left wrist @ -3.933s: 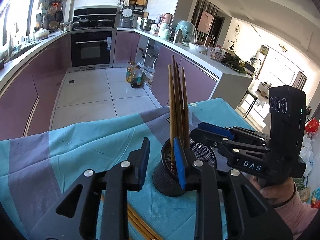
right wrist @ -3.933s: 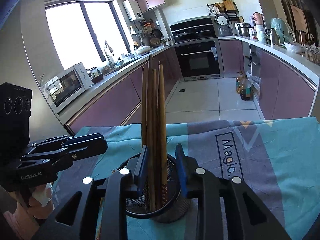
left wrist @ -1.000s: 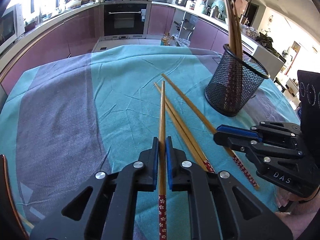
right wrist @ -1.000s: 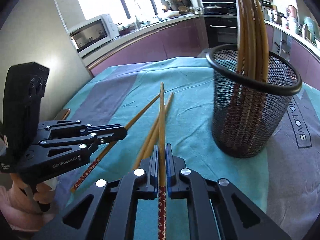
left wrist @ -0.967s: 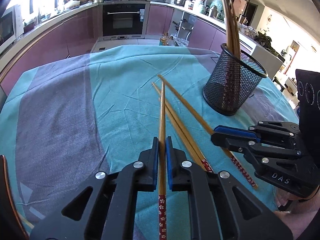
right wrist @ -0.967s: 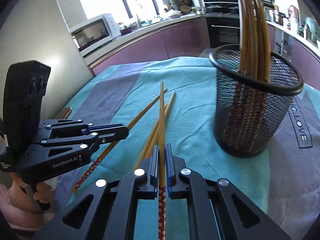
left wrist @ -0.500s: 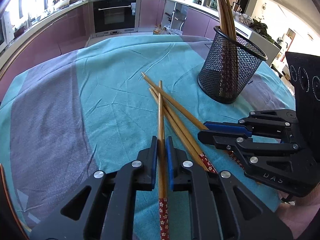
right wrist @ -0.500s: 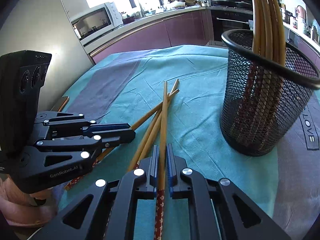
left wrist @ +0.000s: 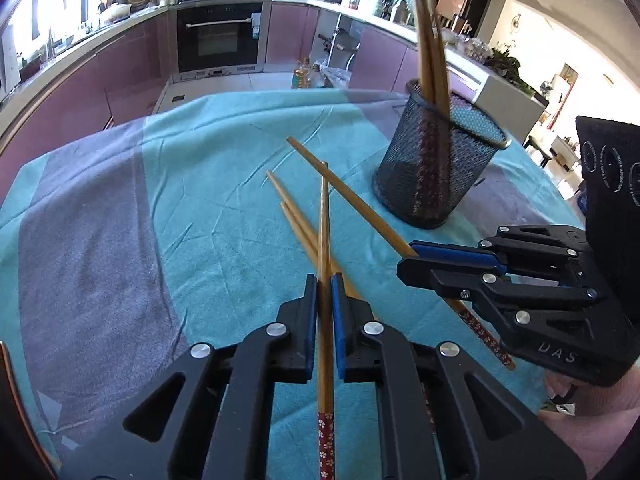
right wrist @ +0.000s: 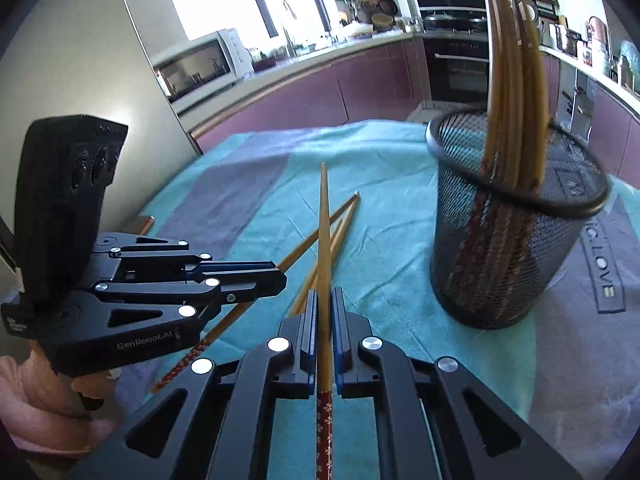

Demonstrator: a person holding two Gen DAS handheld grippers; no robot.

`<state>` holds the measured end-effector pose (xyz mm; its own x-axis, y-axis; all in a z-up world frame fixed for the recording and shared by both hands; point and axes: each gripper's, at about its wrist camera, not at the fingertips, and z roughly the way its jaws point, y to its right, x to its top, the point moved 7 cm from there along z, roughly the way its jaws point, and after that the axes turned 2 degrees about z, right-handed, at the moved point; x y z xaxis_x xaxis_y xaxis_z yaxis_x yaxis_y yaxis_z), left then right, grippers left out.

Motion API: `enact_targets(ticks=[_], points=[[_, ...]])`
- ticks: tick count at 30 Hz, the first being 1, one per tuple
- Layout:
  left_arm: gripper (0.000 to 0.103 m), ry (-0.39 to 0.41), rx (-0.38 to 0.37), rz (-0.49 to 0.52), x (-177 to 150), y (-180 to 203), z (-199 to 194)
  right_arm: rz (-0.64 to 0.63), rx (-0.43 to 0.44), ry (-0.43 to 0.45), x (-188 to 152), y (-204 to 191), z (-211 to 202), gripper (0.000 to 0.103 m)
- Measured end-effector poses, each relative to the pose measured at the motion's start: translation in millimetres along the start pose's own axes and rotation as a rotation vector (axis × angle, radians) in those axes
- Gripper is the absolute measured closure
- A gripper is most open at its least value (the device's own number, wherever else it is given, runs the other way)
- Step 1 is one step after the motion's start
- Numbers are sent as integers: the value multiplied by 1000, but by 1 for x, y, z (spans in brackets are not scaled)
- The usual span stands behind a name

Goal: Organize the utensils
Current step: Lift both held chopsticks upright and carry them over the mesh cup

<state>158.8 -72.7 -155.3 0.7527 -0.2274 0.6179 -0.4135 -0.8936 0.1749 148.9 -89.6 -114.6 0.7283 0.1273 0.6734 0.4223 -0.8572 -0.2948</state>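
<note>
While both tongs (left wrist: 324,292) (right wrist: 325,308) pinch chopsticks (left wrist: 324,216), the mesh holder (left wrist: 434,160) stands beyond.

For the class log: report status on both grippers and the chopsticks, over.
Left gripper shut on a chopstick. Right gripper shut on another chopstick. Two loose chopsticks beneath. Mesh holder path clear.

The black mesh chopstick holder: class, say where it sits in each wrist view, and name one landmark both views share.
Left wrist view: mesh chopstick holder stands upper right, beyond the right claw.
Right wrist view: it stands at the right, large and near.
Shared landmark: the black built-in oven behind the table.
</note>
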Motion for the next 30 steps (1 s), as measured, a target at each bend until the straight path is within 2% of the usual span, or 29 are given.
enact_targets(ticks=[7,19,30], points=[[95,95,-74,18,22,12,-43,25,19,87,14,10,-36,97],[95,212,-144,63,54,29,-101,54,-3,226,39,29,-80,97],[95,298,-197,53,95,40,-124,81,-36,347,74,50,-103,97]])
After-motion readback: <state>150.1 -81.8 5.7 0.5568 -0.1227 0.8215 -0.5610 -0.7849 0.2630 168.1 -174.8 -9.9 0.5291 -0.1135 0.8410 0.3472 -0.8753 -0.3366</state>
